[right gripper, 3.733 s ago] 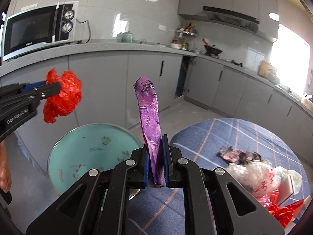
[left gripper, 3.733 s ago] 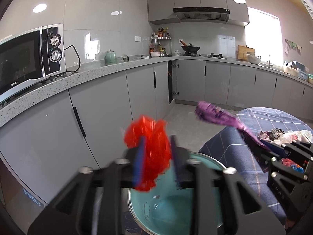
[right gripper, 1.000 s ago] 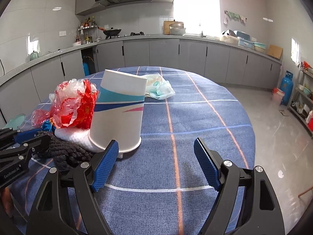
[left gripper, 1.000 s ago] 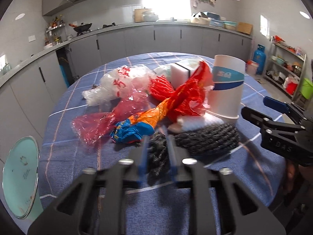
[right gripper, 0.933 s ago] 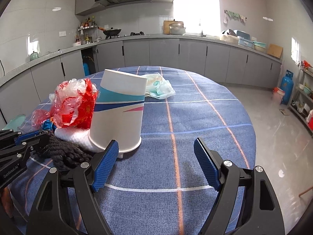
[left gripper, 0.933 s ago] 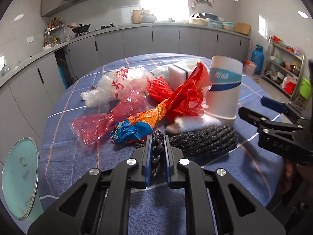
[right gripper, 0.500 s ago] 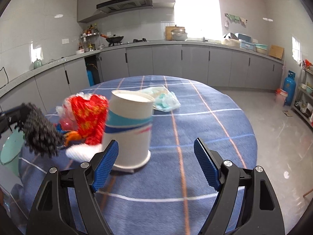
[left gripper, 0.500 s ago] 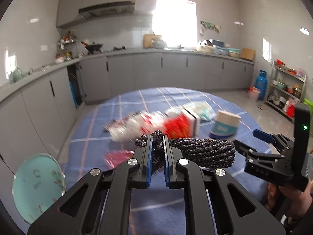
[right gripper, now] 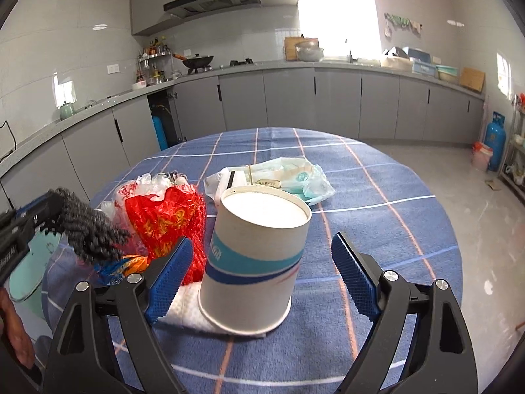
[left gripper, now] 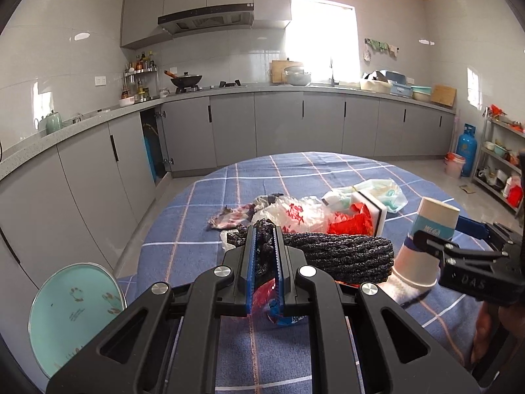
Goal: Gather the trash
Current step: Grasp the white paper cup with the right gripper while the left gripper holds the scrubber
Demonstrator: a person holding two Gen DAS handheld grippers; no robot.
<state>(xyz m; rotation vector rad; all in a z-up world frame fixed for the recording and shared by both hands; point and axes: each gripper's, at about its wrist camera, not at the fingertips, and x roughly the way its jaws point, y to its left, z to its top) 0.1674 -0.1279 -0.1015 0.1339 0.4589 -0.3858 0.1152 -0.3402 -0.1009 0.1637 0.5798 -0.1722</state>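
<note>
A coil of dark twisted rope (left gripper: 344,256) hangs clear of the table, and my left gripper (left gripper: 265,256) is shut on one end of it. The right wrist view shows the same rope (right gripper: 88,229) at the left edge. A white paper cup (right gripper: 252,262) with blue bands stands upside down on the blue checked tablecloth (right gripper: 377,197). My right gripper (right gripper: 261,243) straddles the cup; its jaws are opening and neither pad touches it. The left wrist view has that gripper (left gripper: 438,229) at the right, beside the cup (left gripper: 423,246). A teal bin (left gripper: 75,312) stands on the floor at the left.
A trash pile lies behind the cup: a red plastic bag (right gripper: 164,223), a clear bag (left gripper: 295,211), a wipes pack (right gripper: 288,177) and a white block (left gripper: 370,210). White tissue (right gripper: 187,308) lies against the cup's base. Grey kitchen cabinets (left gripper: 279,124) ring the room.
My left gripper has lifted the rope off the table and risen. My right gripper has moved in until its jaws stand either side of the cup, slightly wider.
</note>
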